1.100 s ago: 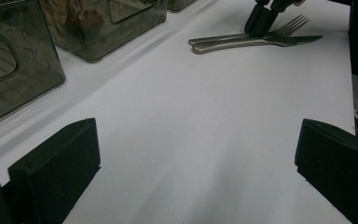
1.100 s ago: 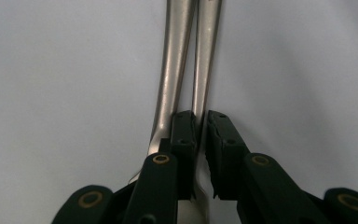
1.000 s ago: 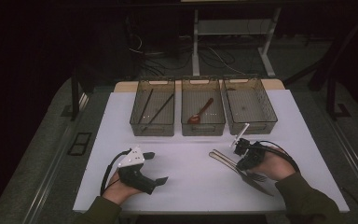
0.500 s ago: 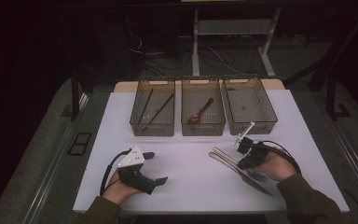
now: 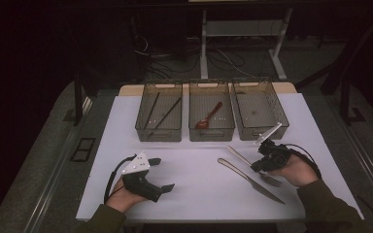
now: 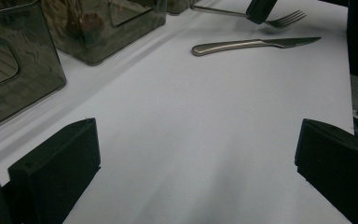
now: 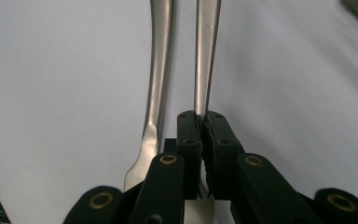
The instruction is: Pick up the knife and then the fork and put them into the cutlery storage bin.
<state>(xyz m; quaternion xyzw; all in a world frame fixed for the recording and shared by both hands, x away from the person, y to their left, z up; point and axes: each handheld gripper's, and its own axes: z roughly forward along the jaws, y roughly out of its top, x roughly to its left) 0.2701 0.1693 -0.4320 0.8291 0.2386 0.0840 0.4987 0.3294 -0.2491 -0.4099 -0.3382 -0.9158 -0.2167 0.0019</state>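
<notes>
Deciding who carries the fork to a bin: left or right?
Right. The right gripper is already shut on the fork, beside the bins. The left gripper rests open, farther away.

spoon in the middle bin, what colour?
Reddish-brown spoon, lying in the smoky grey middle bin; clearest in the high view.

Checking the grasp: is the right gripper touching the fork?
Touching. In the right gripper view the right gripper has its jaws shut on the fork handle.
</notes>
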